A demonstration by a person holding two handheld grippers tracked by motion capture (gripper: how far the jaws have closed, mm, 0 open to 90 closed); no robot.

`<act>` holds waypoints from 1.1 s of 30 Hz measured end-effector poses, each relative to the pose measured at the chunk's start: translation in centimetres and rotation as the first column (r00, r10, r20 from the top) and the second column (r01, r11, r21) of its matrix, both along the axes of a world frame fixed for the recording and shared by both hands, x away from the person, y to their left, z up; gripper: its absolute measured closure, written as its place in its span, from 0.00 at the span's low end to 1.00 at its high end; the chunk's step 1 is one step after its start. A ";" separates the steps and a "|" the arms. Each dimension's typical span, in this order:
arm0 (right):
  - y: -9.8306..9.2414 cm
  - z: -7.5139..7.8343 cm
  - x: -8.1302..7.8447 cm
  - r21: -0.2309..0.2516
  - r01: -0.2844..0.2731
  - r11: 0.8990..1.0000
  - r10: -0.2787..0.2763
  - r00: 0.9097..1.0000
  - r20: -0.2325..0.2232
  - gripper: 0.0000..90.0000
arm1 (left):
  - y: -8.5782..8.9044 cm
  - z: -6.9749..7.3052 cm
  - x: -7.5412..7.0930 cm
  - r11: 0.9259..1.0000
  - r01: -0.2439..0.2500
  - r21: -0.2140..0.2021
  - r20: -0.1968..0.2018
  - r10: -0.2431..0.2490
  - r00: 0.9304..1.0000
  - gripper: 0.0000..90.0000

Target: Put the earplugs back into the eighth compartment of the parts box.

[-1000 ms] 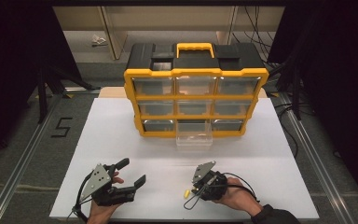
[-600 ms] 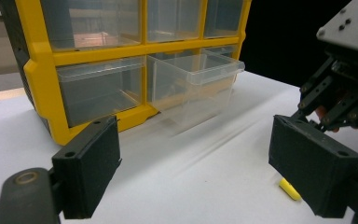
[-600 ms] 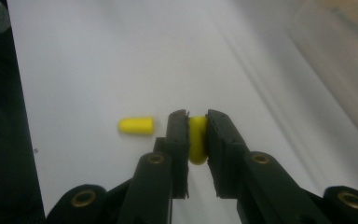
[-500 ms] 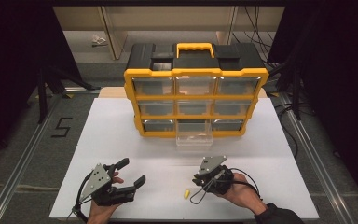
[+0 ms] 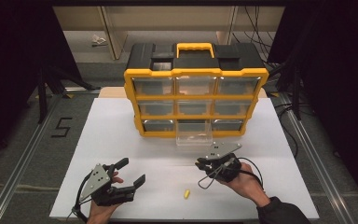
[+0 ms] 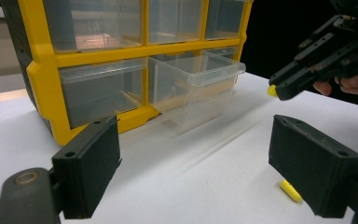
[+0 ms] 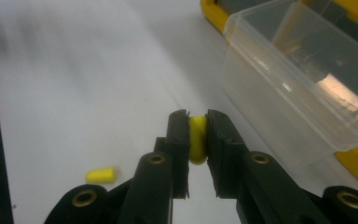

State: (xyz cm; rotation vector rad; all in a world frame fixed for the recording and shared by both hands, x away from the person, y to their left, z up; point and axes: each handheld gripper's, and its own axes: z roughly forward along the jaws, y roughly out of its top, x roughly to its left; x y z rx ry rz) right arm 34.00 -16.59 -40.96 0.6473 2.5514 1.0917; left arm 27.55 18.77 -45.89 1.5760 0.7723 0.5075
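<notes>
My right gripper (image 5: pixel 201 164) hangs above the white table, a short way in front of the pulled-out clear drawer (image 5: pixel 193 138). The right gripper view shows its jaws shut on a small yellow foam plug (image 7: pixel 197 140), with the clear drawer (image 7: pixel 298 88) just ahead to the right. A second yellow plug (image 5: pixel 185 193) lies loose on the table between my hands. My left gripper (image 5: pixel 131 171) rests low at the front left, open, with nothing between its jaws. Its own view shows the loose plug (image 6: pixel 290 190) by its right jaw and the right gripper (image 6: pixel 279 88) carrying its plug.
The yellow-framed organizer (image 5: pixel 196 100) with clear drawers and a black top stands at the table's middle back. Its bottom middle drawer sticks out toward me. The white table (image 5: pixel 98 140) ends near my forearms; dark floor and metal rails surround it.
My right gripper has lifted off the table and moved toward the open drawer with a yellow plug in its jaws, uncovering the second plug. The left gripper has stayed put.
</notes>
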 end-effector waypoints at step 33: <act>-0.1 2.4 5.2 0.121 0.153 0.981 -0.161 0.985 0.058 0.89 | 0.1 0.0 0.0 1.000 -0.001 -0.003 0.004 0.001 1.000 0.18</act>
